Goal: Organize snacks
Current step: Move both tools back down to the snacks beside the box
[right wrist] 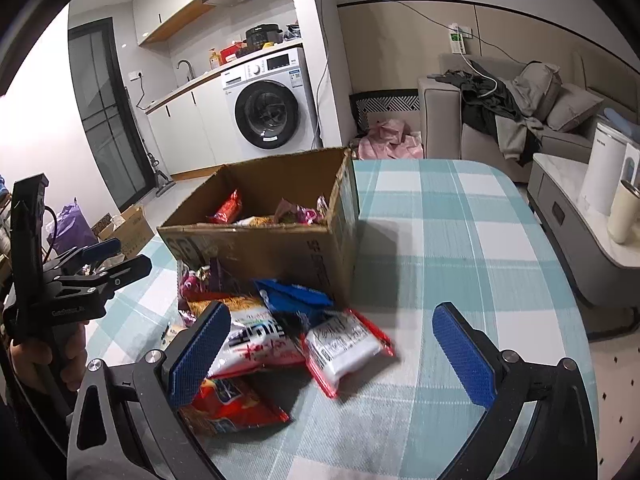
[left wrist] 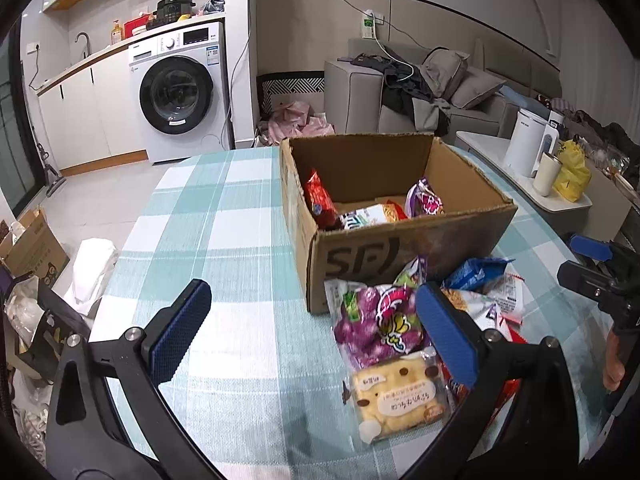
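Both sets of fingers are apart and hold nothing. The left gripper (left wrist: pixel 312 332) hangs over bare surface (left wrist: pixel 224 216), its right finger (left wrist: pixel 446 334) above the edge of the snack pile. The right gripper (right wrist: pixel 332 354) brackets the pile's near end, its left finger (right wrist: pixel 198 354) over the noodle pack (right wrist: pixel 256 340), with the white-red pack (right wrist: pixel 346 346) lying in the open gap.

Progress: partway, by my read. The box (left wrist: pixel 420 236) already holds at least three packs: a red bag (left wrist: pixel 318 200) leaning on the left wall, a flat pack (left wrist: pixel 374 214) on the floor and a purple bag (left wrist: pixel 424 200) toward the right. Still out on the surface, just in front of the box: purple candy bag (left wrist: pixel 376 320), yellow cake pack (left wrist: pixel 400 398), blue bag (right wrist: pixel 296 294), the noodle pack, the white-red pack and an orange-red bag (right wrist: pixel 230 402). So roughly six or more are left; the pile overlaps, so the count is not exact.

Orientation: in the right wrist view the white-red pack's long axis runs diagonally, from near-left to far-right, printed back face up. The cake pack, in the left wrist view, lies flat, label up, long axis roughly toward the box. The box is open-topped, its long axis running left-right across the left wrist view, printed side facing the grippers.
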